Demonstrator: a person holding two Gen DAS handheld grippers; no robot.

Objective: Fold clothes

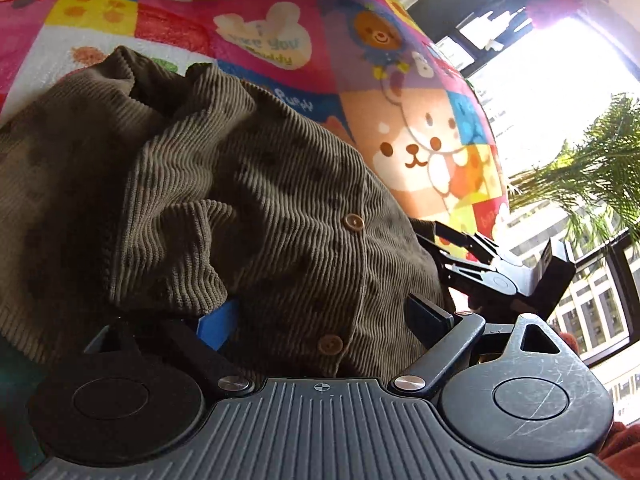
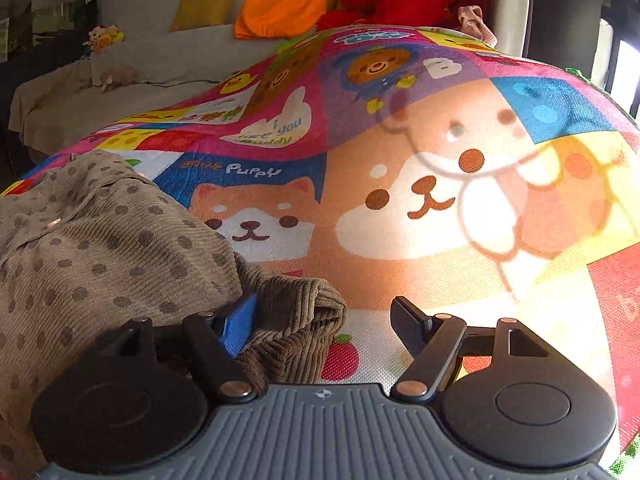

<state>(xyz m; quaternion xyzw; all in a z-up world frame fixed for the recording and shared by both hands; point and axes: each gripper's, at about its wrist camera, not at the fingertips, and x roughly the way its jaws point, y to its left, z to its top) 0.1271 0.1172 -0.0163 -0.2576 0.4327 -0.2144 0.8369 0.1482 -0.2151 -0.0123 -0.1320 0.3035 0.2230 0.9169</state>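
The shirt [image 1: 224, 208], brown dotted corduroy with wooden buttons [image 1: 353, 222], lies heaped on the cartoon mat [image 1: 424, 152]. The left tongs [image 1: 328, 320] are spread wide, cloth bunched between the fingers and draped over them. Just beside them, the right tongs [image 2: 320, 320] stand apart too, the blue pad [image 2: 240, 330] pressed against a cuff [image 2: 304, 320] at the shirt's edge. Beyond the mat, a couch holds an orange cushion [image 2: 280, 0].

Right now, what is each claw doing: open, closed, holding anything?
Left claw: open, brown corduroy shirt lying between its fingers, not clamped.
Right claw: open, the shirt's cuff between its fingers, not gripped.
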